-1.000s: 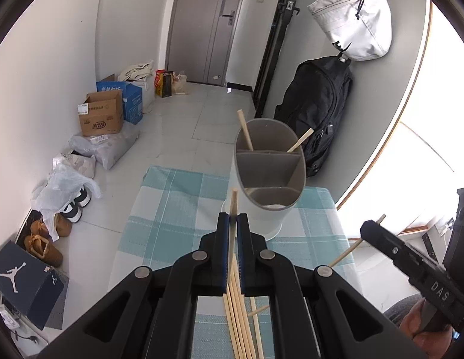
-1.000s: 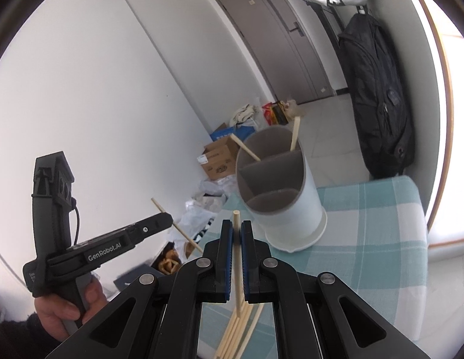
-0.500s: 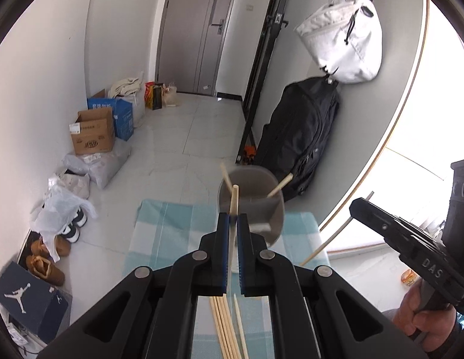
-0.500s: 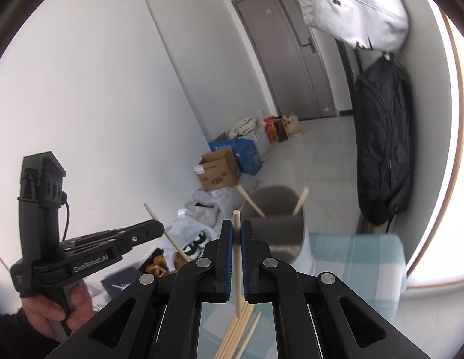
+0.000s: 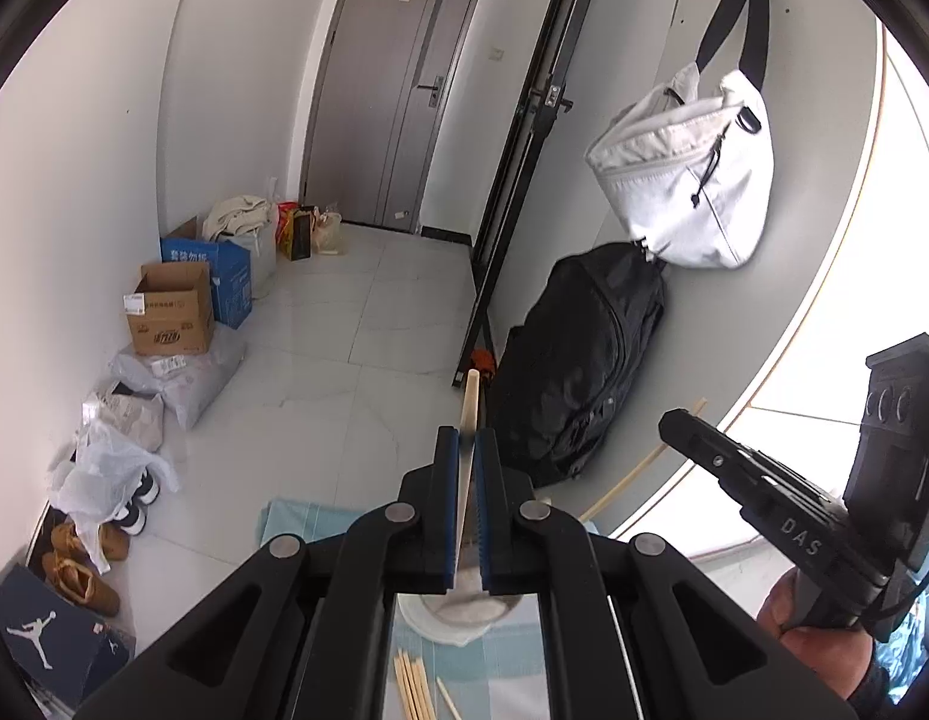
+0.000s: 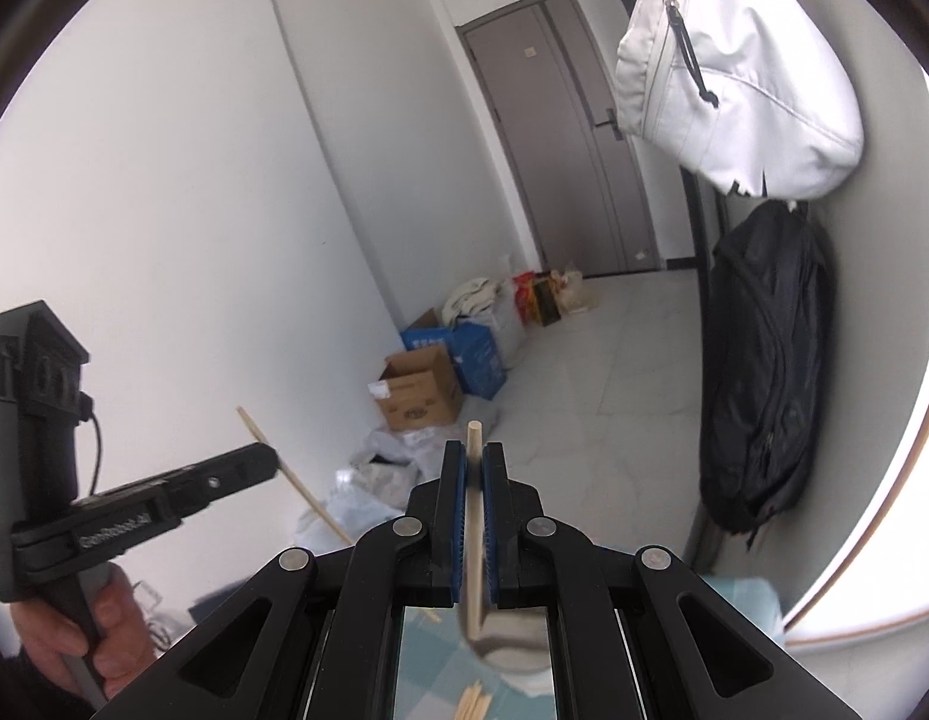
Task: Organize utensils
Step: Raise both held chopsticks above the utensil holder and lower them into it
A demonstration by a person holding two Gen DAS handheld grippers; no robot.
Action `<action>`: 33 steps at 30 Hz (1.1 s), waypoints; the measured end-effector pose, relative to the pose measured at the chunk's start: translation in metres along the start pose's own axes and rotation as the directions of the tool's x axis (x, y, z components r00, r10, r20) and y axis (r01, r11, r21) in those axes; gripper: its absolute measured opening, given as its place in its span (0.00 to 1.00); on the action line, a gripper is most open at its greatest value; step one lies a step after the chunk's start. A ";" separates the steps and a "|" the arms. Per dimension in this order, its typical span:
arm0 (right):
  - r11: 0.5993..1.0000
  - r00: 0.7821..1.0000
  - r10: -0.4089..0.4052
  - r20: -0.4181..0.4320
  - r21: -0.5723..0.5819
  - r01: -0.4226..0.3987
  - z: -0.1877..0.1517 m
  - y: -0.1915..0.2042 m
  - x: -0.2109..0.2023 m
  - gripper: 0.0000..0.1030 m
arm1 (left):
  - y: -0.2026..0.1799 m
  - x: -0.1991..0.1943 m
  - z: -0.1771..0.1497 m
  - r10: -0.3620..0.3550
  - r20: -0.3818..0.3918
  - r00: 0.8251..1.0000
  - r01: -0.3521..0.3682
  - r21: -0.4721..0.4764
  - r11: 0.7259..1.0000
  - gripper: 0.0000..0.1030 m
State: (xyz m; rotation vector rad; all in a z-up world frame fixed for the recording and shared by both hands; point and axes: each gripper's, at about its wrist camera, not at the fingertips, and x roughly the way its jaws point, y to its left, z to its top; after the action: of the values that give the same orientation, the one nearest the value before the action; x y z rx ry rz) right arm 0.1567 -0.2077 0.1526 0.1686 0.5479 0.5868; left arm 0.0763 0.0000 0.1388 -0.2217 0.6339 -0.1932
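My left gripper (image 5: 464,444) is shut on a wooden chopstick (image 5: 469,414) that stands upright between the blue pads. My right gripper (image 6: 475,456) is shut on another wooden chopstick (image 6: 474,516), also upright. Both are raised high above the table. The grey-and-white utensil holder (image 5: 458,615) shows only partly below the left jaws, and blurred below the right jaws (image 6: 512,654). Several loose chopsticks (image 5: 413,687) lie on the teal checked cloth (image 5: 296,519) near the holder. Each gripper shows in the other's view, the right (image 5: 686,429) and the left (image 6: 266,459).
A black backpack (image 5: 578,360) leans on the wall with a white bag (image 5: 698,174) hanging above it. Cardboard boxes (image 5: 170,312), plastic bags and shoes line the floor at the left wall. A grey door (image 5: 392,90) is at the far end.
Both grippers have risen and tilted up with their chopsticks. The holder has dropped from the middle of both views to below the jaws.
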 end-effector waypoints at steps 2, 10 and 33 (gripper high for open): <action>1.000 1.000 -0.012 0.003 -0.008 0.012 0.007 -0.002 0.008 0.04 | 0.000 0.006 0.005 0.000 0.001 1.000 0.000 0.000 1.000 0.01; 0.999 0.999 -0.052 -0.014 -0.015 0.052 0.012 -0.017 0.039 0.04 | 0.003 0.041 0.014 -0.010 -0.031 0.999 0.009 -0.023 1.000 0.01; 0.997 0.989 -0.028 -0.146 -0.073 0.017 -0.032 -0.031 0.102 0.05 | 0.012 0.104 -0.009 -0.117 -0.205 0.972 0.110 -0.047 0.993 0.01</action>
State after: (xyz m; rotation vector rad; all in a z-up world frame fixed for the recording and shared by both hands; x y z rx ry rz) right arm 0.2254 -0.1758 0.0713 0.0510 0.6696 0.5989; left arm 0.1544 -0.0157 0.0697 -0.2744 0.8337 -0.3188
